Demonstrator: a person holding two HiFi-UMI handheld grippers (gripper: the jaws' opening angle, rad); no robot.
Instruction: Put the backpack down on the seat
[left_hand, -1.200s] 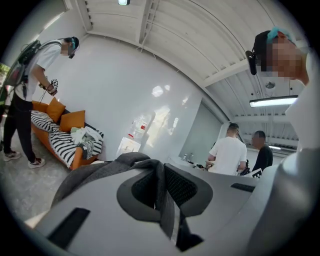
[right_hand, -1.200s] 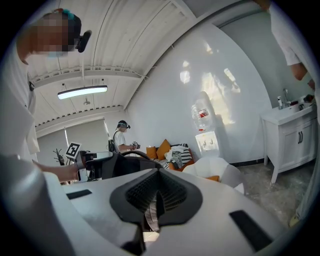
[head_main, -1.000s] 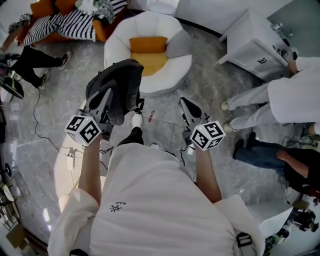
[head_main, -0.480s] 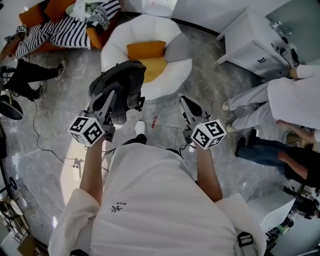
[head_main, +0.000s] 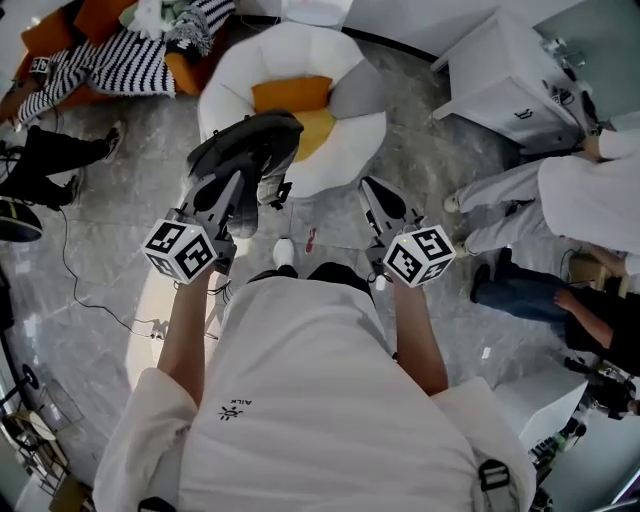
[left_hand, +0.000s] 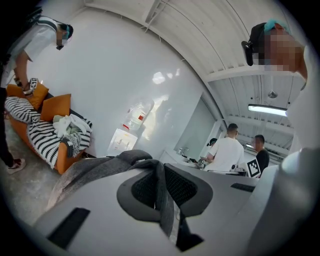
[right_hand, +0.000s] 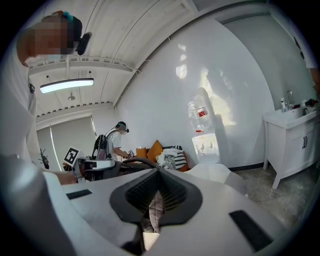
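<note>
Backpack (head_main: 243, 150) strap (left_hand: 161, 196) between left gripper (head_main: 235, 185) fingers (left_hand: 189, 186)

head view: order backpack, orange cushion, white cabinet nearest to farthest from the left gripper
1. backpack: hanging from the left gripper, just ahead of it.
2. orange cushion: beyond, on the white chair.
3. white cabinet: far off, upper right.

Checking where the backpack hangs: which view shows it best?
Head view: the whole backpack hangs from the left claw by the seat. The left gripper view shows only its strap and grey fabric; the right gripper view, at most a dark sliver.
</note>
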